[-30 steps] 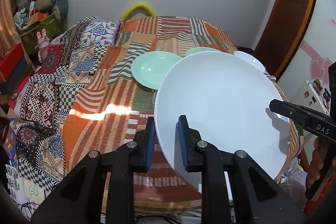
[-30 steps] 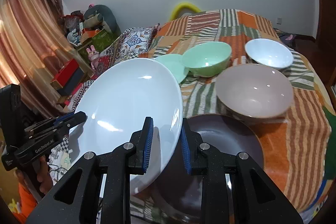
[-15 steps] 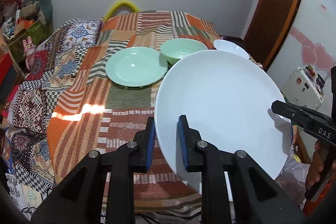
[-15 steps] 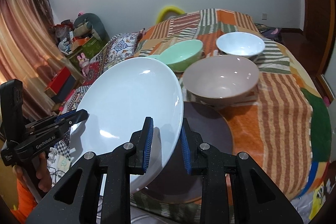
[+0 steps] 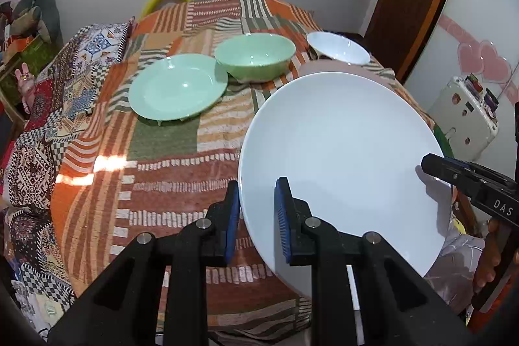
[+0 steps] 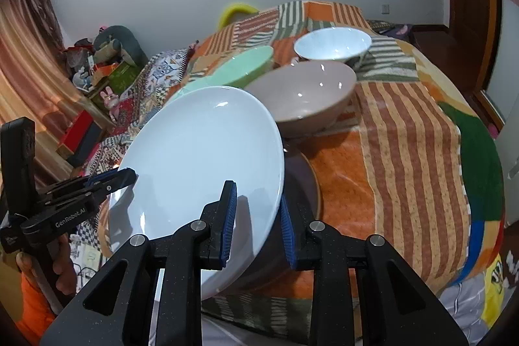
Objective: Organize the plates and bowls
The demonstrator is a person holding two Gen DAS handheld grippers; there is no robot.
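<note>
1. The dark plate (image 6: pixel 305 180) lies mostly hidden under the white plate (image 6: pixel 201 158).
2. Behind that white plate, the green plate (image 6: pixel 194 84) shows only a sliver.
3. The beige bowl (image 5: pixel 319 67) barely peeks above the white plate's (image 5: pixel 340 158) far rim.

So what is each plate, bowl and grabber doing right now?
White plate: tilted, held off the table at both edges.
Left gripper: shut on the plate's rim.
Right gripper: shut on the opposite rim.
Green plate: flat on the cloth.
Green bowl: upright, empty.
White bowl: upright, empty.
Beige bowl: upright, empty.
Dark plate: flat, partly hidden.
</note>
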